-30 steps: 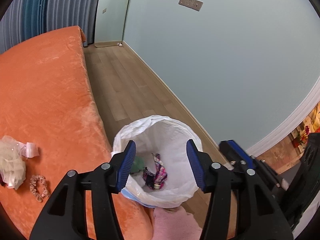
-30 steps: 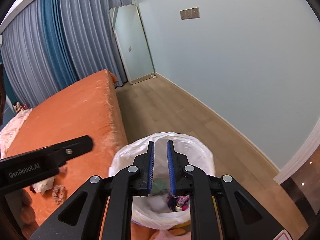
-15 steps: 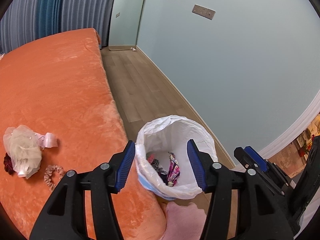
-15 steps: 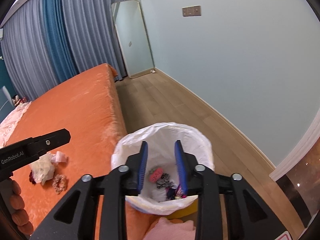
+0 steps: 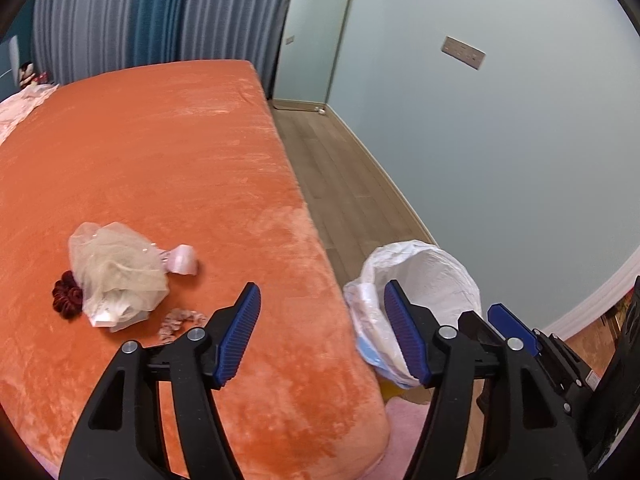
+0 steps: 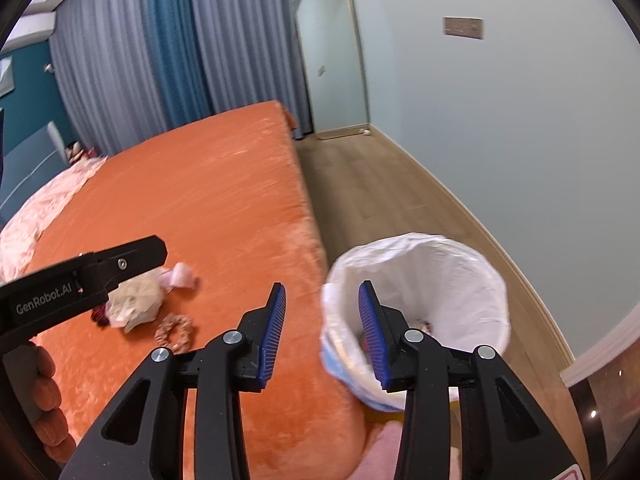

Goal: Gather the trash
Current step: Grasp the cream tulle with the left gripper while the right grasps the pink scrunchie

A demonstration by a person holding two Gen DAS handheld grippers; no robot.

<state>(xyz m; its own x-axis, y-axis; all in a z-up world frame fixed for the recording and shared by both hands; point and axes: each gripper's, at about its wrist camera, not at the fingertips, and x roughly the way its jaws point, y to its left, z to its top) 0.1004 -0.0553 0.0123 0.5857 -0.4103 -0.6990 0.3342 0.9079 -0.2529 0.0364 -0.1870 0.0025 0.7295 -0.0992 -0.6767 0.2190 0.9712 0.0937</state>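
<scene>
Item: my left claw (image 5: 322, 332), jaws just widened, released, nothing between. My right claw (image 6: 322, 332), jaws likewise just parted, bare. Trash: mesh bundle (image 5: 118, 276) on orange bed (image 5: 180, 152), ten o'clock of left claw, the nearer one; long axis unclear. Lined bin (image 5: 436, 272) at two o'clock

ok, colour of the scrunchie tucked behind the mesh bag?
Dark red scrunchie, beside the cream mesh bag. Clearest in the left wrist view.

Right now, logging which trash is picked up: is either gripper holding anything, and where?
Nothing is held. The left gripper and right gripper are both open and empty.
</scene>
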